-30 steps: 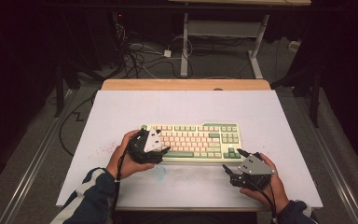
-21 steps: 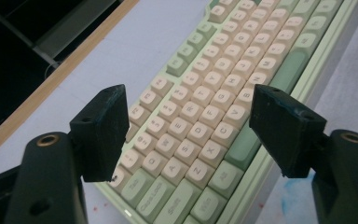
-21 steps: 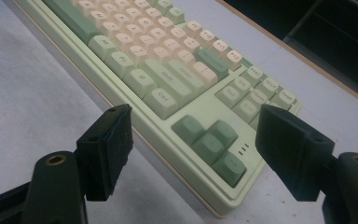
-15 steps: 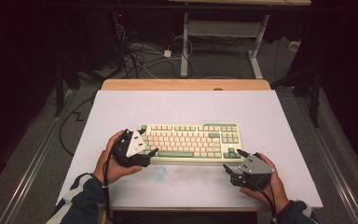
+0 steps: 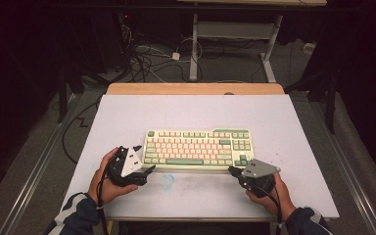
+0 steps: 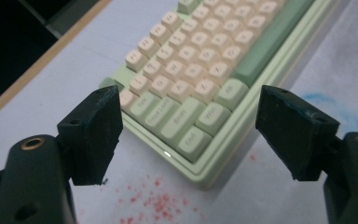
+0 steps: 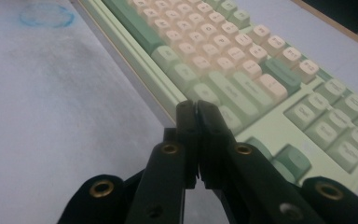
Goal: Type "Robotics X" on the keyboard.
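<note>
**A:** What are you working on there?

**B:** You have a pale green plastic keyboard with cream and darker green keycaps (image 5: 197, 148) in front of you. It lies flat near the middle of the table, its long side running across, a little nearer your edge than the far one. The main keys are cream; the space bar, the modifier row and the outer keys are green.

**A:** And your tools?

**B:** Your black two-jaw left gripper (image 5: 148, 170) sits just off the keyboard's near left corner. Its jaws stand wide apart, have just been opening, and nothing is between the pads; in the left gripper view they frame that corner without touching it. Your black right gripper with the grey three-cornered plate (image 5: 231, 170) is at the near right corner. Its jaws have just been closing and are now pressed together on nothing, the tips right at the keyboard's front edge; whether they touch it I cannot tell.

**A:** What is it lying on?

**B:** A white sheet covering the wooden table (image 5: 127, 117), with a bare strip of light wood along the far edge. You can see a faint blue ring mark (image 5: 167, 181) near the front and a scatter of red specks (image 6: 154, 205) by the left corner. Beyond it, the room is dark, with tangled black cables on the grey floor (image 5: 147, 61) and a white metal desk frame (image 5: 235, 34).
</note>
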Available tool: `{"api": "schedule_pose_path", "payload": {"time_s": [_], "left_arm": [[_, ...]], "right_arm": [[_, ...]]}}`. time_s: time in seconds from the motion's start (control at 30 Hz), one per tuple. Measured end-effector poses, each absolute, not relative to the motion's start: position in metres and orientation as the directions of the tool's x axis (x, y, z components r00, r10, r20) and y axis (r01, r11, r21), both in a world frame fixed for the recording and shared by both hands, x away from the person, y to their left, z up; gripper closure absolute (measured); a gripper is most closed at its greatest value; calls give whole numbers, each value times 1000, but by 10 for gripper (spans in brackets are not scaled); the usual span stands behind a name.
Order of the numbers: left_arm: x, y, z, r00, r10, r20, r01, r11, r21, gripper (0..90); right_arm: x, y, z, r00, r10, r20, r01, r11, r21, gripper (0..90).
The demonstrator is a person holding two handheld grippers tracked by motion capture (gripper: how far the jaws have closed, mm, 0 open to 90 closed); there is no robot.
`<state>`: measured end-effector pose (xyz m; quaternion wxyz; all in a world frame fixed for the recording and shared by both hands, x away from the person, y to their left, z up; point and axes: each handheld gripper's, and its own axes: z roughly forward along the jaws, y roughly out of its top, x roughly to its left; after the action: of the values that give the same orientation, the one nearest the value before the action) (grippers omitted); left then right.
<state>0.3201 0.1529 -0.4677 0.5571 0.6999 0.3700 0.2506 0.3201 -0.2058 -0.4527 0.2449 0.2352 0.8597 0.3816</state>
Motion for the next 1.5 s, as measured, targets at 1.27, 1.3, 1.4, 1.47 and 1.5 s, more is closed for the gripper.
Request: {"api": "schedule_pose_path", "payload": {"time_s": [1.27, 1.3, 1.4, 1.47, 1.5], "left_arm": [[316, 160, -481, 571, 817, -85, 326, -131, 936, 222], [316, 159, -481, 569, 818, -84, 325, -129, 937, 222], [316, 159, -481, 569, 817, -91, 327, -123, 937, 222], [316, 160, -481, 569, 817, -87, 325, -127, 937, 222], [316, 160, -481, 570, 817, -87, 326, -128, 937, 222]], "right_arm": [[418, -112, -451, -784, 558, -272, 265, 696, 667, 900], [417, -111, -451, -779, 564, -273, 271, 696, 665, 900], [415, -112, -448, -783, 566, -258, 263, 677, 688, 900], [413, -114, -445, -779, 568, -266, 253, 673, 695, 900], [412, -116, -442, -778, 574, -258, 254, 661, 706, 900]]}}
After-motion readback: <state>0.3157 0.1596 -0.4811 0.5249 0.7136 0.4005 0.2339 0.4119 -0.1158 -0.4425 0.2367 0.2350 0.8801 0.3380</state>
